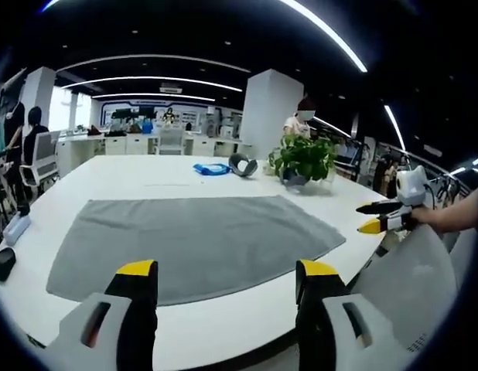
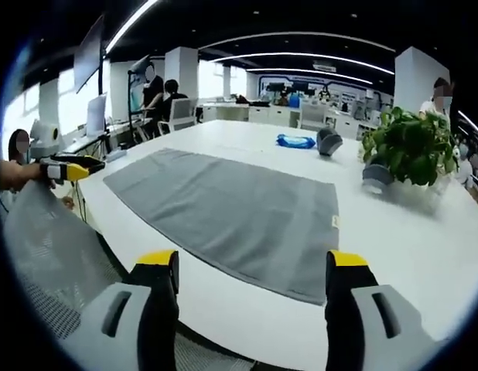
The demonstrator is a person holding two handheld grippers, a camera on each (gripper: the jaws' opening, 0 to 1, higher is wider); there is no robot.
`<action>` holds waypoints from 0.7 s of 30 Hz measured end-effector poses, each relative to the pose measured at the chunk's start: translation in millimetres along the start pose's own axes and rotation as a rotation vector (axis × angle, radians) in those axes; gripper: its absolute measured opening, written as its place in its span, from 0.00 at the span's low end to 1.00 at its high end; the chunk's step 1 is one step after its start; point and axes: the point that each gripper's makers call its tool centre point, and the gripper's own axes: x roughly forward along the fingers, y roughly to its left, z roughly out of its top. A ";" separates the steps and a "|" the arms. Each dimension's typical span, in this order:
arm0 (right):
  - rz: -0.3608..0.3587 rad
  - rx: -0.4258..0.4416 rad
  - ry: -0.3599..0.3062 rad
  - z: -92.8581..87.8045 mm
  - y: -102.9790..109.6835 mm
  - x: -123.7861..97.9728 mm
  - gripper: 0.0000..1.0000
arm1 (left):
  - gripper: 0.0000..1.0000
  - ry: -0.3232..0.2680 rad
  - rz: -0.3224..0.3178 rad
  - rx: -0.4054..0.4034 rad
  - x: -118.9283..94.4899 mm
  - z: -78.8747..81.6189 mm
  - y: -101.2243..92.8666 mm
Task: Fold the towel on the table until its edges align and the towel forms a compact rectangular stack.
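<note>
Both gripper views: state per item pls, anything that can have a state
gray towel: spread flat on the white table, unfolded
left gripper: open, empty, short of the towel's near edge
right gripper: open, empty, off the towel
potted plant: upright on the table, beyond the towel
blue item: lying on the far table, apart from the towel

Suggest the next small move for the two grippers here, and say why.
Probably bring both grippers down to the near edge of the grey towel, one toward each near corner. The towel lies flat and unfolded on the white table, and the left gripper and right gripper are both open, short of the towel and holding nothing.
</note>
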 end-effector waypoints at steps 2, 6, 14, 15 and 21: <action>-0.005 -0.002 0.010 -2.1 -0.1 -0.2 0.78 | 0.74 0.015 -0.009 0.017 0.6 -2.6 -2.1; -0.024 -0.017 0.044 -7.5 -2.3 -0.2 0.77 | 0.70 0.039 -0.021 0.036 1.8 -6.2 -4.1; -0.084 -0.002 0.069 -12.7 -12.6 -4.9 0.74 | 0.70 0.057 -0.075 0.028 2.9 -9.0 -14.9; -0.089 -0.002 0.075 -13.9 -13.1 -5.4 0.73 | 0.71 0.058 -0.072 0.034 2.8 -9.0 -14.8; -0.093 -0.019 0.103 -16.9 -8.7 -7.8 0.73 | 0.71 0.049 -0.075 0.012 2.1 -7.6 -15.2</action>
